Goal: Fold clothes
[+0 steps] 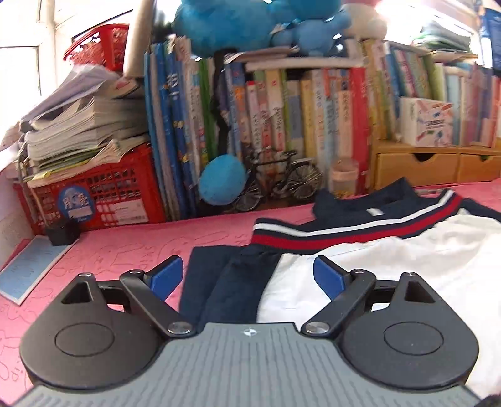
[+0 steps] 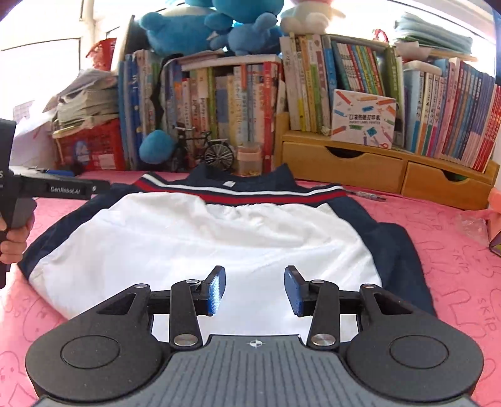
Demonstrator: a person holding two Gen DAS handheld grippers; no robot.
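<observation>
A white and navy jacket (image 2: pixel 200 238) with red and white stripes near the collar lies flat on the pink mat (image 2: pixel 454 250). In the left wrist view the jacket (image 1: pixel 391 269) fills the right side, with its navy sleeve (image 1: pixel 219 281) folded in at the left edge. My left gripper (image 1: pixel 249 275) is open and empty, just above that sleeve edge. My right gripper (image 2: pixel 255 289) is open and empty, over the near white hem. The left gripper's handle (image 2: pixel 18 200), held by a hand, shows at the left of the right wrist view.
Rows of books (image 2: pixel 238 94) and blue plush toys (image 2: pixel 219 28) line the back. A red crate (image 1: pixel 103 194) with stacked papers stands at back left, wooden drawers (image 2: pixel 375 166) at back right. A toy bicycle (image 1: pixel 281 181), a blue ball (image 1: pixel 222 178) and a booklet (image 1: pixel 28 269) lie nearby.
</observation>
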